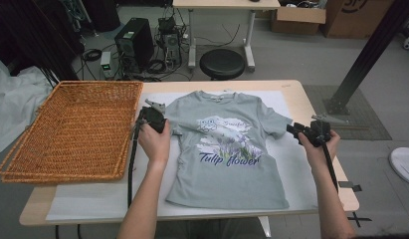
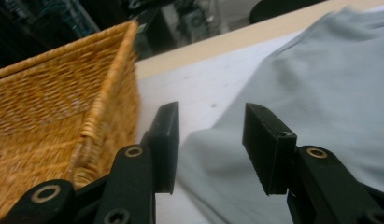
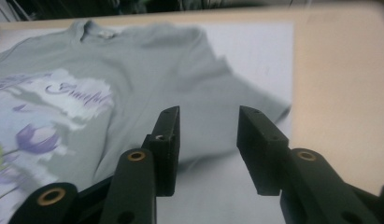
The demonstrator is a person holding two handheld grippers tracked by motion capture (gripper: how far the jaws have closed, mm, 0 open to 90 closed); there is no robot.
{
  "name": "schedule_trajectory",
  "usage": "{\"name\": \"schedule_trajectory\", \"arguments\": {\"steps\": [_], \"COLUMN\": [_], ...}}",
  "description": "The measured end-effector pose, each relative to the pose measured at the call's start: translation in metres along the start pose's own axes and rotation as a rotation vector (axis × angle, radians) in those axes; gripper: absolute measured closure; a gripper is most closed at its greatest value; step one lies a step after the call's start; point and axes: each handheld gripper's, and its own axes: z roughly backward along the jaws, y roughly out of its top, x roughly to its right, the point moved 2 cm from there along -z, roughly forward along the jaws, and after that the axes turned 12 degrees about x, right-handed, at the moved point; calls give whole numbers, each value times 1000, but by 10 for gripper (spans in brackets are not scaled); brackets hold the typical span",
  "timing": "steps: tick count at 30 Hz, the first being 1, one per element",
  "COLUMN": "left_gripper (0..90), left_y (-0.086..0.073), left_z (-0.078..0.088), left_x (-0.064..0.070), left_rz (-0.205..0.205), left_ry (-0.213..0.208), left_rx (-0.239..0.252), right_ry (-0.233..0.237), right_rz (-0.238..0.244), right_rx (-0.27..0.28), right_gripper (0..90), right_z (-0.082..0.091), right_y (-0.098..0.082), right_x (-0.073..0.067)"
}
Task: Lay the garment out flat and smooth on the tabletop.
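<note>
1. T-shirt [image 1: 227,149] lies flat, print up, centre of the tabletop [image 1: 304,102] on a white sheet [image 1: 296,169]; collar at 12 o'clock, hem at 6.
2. Left gripper [image 1: 164,124] sits at the shirt's 9 o'clock sleeve [image 2: 217,158]; fingers [image 2: 164,144] apart, nothing pinched, sleeve edge lies below the gap.
3. Right gripper [image 1: 291,130] sits at the 3 o'clock sleeve [image 3: 245,112]; fingers [image 3: 259,144] apart too, empty, cloth just ahead.
4. Risk: closing too high pinches air or one fabric layer only, so the sleeve slips out mid-fold.
5. Risk: closing too low grabs the white sheet along w/ the cloth and drags it.
6. Risk: uneven pull L vs R skews the shirt, wrinkles the print.
7. Wicker basket [image 1: 72,129] sits close at 9 o'clock of the left gripper; a wide swing could knock its rim.
</note>
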Motion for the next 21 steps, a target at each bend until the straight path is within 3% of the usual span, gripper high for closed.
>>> {"name": "schedule_trajectory", "arguments": {"steps": [3,6,9,12,14,17,21], "left_gripper": [562,550,525,524,517,486,472], "left_y": [1,2,1,-5,-12,-25,-44], "left_z": [13,25,38,51,61,78,102], "left_x": [11,21,29,33,35,38,43], "left_rz": [3,32,32,47,61,78,119], "left_ry": [-47,-117,-179,-235,-272,-326,-381], "left_rx": [33,41,36,20,-1,-47,-107], "right_ry": [16,33,11,-57,-80,-75,-69], "right_rz": [20,85,188,231,229,215,219], "right_rx": [-14,-56,-93,-81,-70,-55,-8], "right_gripper": [585,569,805,883,867,649,626], "right_z": [-5,-19,-30,-31,-28,-22,-5], "right_y": [-8,-15,-20,-20,-20,-20,-17], "right_x": [-9,-19,-24,-18,-13,-13,-20]}}
